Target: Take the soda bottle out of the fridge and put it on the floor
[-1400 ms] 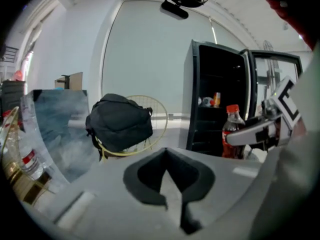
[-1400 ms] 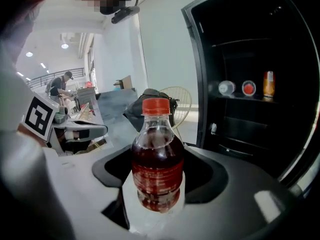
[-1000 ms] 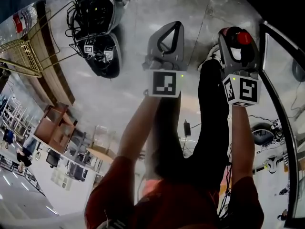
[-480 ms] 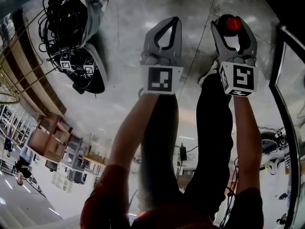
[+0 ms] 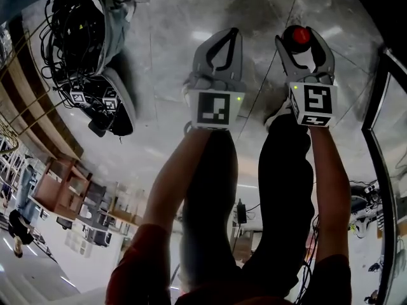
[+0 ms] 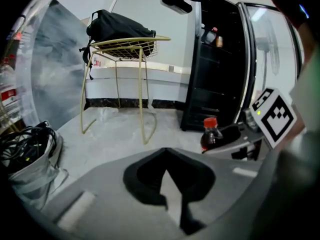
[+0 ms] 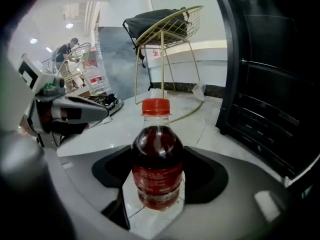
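Label first: the clear plastic soda bottle [image 7: 157, 154], dark red-brown drink inside and a red screw cap [image 7: 155, 107] on top, has a red band w/ white print. The print is too small and smeared to read, so no brand to give. The only other markings are the black-and-white square codes on the grippers' white marker cubes [image 5: 215, 108]. Those are patterns, not letters.

The right gripper [image 5: 300, 43] pinches the bottle. Its black pads press on the belly from both sides at about label height, and the bottle stands upright. From above, only the red cap shows btw the two grey jaw tips. The bottle's base sits over the pale grey marbled floor [image 5: 165, 18]; touching or not, can't tell.

The left gripper [image 5: 234, 32] is just beside the right one, jaws pressed together at the tips, nothing btw them. The bottle is apart from it, off to its right.

Behind stand a black fridge [image 6: 215, 74] w/ its glass door swung open and a gold wire chair [image 6: 127, 46] w/ a black bag [image 6: 117, 26] on the seat. Off to the left, a tangle of black cables [image 5: 79, 24] lies in a silvery bag.
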### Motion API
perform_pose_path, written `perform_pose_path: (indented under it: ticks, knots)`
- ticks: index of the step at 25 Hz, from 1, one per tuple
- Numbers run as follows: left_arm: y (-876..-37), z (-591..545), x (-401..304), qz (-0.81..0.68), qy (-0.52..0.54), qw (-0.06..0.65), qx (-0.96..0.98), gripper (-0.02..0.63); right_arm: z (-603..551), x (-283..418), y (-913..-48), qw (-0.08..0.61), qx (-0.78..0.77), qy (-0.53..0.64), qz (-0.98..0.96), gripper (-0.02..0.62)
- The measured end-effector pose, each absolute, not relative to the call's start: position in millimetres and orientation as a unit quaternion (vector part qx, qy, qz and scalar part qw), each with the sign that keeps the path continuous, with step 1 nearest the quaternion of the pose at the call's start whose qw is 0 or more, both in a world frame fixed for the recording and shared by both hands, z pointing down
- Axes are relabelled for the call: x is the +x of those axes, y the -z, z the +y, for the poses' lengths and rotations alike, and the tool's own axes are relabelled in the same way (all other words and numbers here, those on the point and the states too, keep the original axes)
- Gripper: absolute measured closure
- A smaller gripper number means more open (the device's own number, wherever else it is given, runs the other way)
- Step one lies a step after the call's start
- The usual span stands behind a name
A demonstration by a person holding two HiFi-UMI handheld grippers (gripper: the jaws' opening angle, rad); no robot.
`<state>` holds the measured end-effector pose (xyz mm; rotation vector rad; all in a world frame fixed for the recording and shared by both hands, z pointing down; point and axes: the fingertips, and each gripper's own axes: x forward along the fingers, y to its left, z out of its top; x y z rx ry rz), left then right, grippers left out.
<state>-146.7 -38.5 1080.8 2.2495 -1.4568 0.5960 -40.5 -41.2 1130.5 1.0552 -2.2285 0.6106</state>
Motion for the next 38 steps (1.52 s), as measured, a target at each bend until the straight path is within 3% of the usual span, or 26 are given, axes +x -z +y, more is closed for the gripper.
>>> perform_pose_path:
  ticks: [9, 19, 38]
  knots:
    - [-1095.1, -43.4, -159.2, -0.534, -0.214, 0.201, 0.793, 0.606, -88.2, -76.2, -1166.8, 0.294, 0.376, -0.22, -0.851, 0.293]
    - [-1104.2, -58.2, -169.8, -0.54, -0.209, 0.199, 0.791, 0.606, -160.7, -108.0, -1180.3, 0.238, 0.396, -0.223, -0.858, 0.293]
    - [-1110.8, -50.1, -165.5, -0.554, -0.202, 0.23, 0.774, 0.606, -129.0, -103.6, -1183.9, 0.264, 0.392, -0.16, -0.867, 0.291]
